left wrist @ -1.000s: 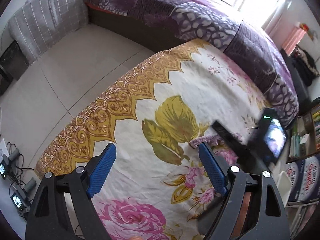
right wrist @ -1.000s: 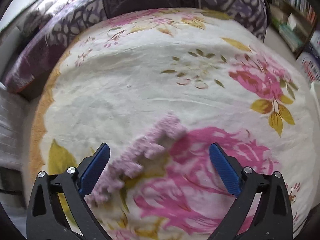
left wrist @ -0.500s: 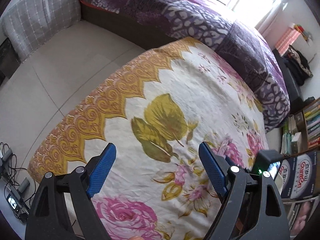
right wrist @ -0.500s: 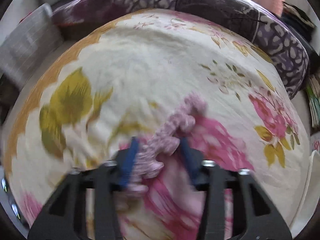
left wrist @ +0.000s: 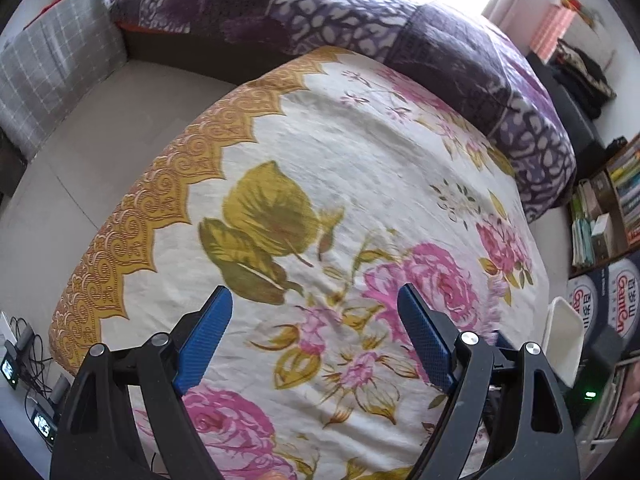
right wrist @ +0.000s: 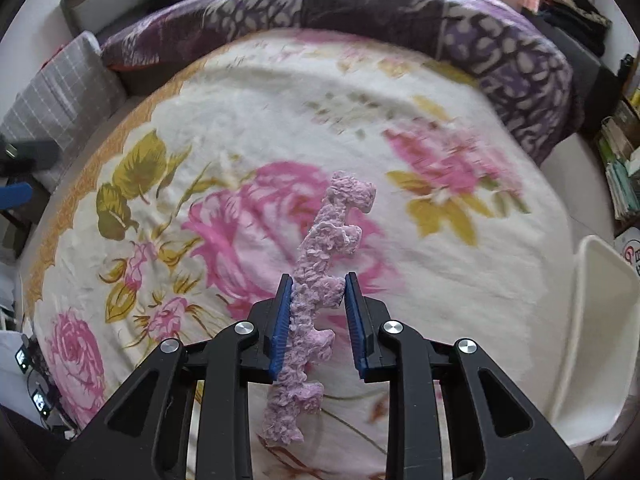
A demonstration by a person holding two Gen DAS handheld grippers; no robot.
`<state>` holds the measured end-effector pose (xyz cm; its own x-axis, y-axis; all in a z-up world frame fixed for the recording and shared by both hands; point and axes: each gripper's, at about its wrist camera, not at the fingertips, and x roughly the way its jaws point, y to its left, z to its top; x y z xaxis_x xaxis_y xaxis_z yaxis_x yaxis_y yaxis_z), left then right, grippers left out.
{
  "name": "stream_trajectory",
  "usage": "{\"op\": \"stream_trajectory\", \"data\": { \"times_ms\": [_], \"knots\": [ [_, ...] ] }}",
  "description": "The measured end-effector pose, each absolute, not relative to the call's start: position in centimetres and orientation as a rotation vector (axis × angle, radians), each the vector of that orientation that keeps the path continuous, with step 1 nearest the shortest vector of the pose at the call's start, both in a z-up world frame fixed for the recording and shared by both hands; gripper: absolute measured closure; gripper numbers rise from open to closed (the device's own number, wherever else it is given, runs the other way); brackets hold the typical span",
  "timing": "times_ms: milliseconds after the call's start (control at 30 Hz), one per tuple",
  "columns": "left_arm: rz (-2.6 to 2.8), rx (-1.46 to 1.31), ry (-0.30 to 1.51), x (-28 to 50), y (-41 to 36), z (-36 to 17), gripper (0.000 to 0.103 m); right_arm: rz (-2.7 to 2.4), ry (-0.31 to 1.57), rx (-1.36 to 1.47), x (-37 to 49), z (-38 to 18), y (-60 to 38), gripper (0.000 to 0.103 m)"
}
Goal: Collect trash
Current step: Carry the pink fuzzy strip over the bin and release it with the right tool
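**Carrying the pink scrap toward the bin**

Closing on a lilac-pink foam scrap (right wrist: 316, 292), the right hand-held gripper (right wrist: 316, 312) pinched it near mid-length, clear above the floral bedspread (right wrist: 240, 128). The left hand-held gripper (left wrist: 316, 336) hung wide open, holding nothing. A firm squeeze seemed wise, since the crumbly strip could shed. A white bin (right wrist: 600, 320) stood just beside the bed, at right, the likely drop.
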<state>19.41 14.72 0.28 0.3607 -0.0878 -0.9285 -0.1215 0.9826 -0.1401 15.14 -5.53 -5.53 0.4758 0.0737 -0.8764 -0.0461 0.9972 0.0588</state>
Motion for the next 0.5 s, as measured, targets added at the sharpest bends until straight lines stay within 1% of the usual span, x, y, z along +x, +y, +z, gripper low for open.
{"op": "stream_trajectory", "data": {
  "times_ms": [267, 500],
  "knots": [
    [-0.007, -0.133, 1.206, 19.6, 10.1, 0.3, 0.021, -0.010, 1.005, 0.066, 14.4, -2.8, -11.2, 0.078],
    [-0.047, -0.081, 1.203, 19.6, 5.8, 0.4, 0.021, -0.117, 0.979, 0.092, 12.7, -2.0, -16.7, 0.078]
  ]
}}
